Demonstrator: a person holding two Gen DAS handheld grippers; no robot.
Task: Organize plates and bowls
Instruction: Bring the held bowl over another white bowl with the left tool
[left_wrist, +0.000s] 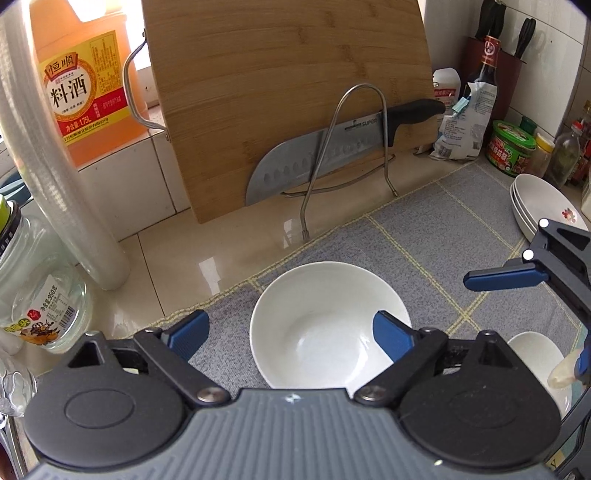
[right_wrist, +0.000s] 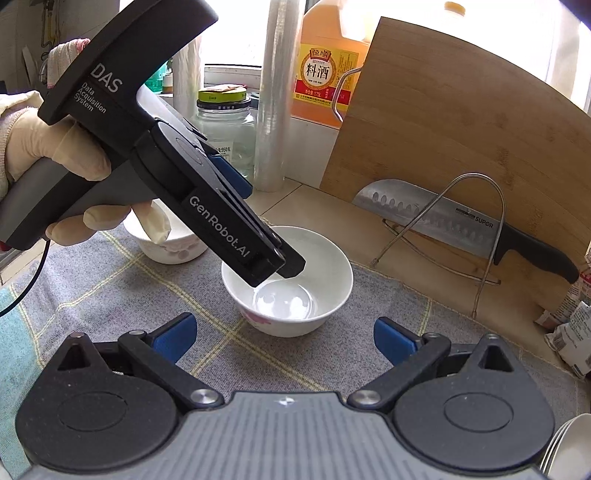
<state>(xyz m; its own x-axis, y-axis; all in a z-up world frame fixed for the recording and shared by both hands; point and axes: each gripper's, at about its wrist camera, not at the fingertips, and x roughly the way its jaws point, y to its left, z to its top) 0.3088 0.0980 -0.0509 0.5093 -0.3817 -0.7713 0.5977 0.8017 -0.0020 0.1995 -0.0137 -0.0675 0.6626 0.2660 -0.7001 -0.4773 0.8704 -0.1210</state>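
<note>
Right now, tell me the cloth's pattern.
Grey cloth with a yellow grid; clearest in the left wrist view.

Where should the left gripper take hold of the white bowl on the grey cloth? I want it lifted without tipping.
Grip the white bowl by its rim wall, from above: it stands upright and open, too wide to straddle. The left gripper already has one finger over the hollow and one outside.

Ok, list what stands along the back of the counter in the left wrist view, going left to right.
Cooking wine jug → bamboo cutting board with the knife in the wire rack before it → dark sauce bottle → green-lidded tub → stack of white plates.
</note>
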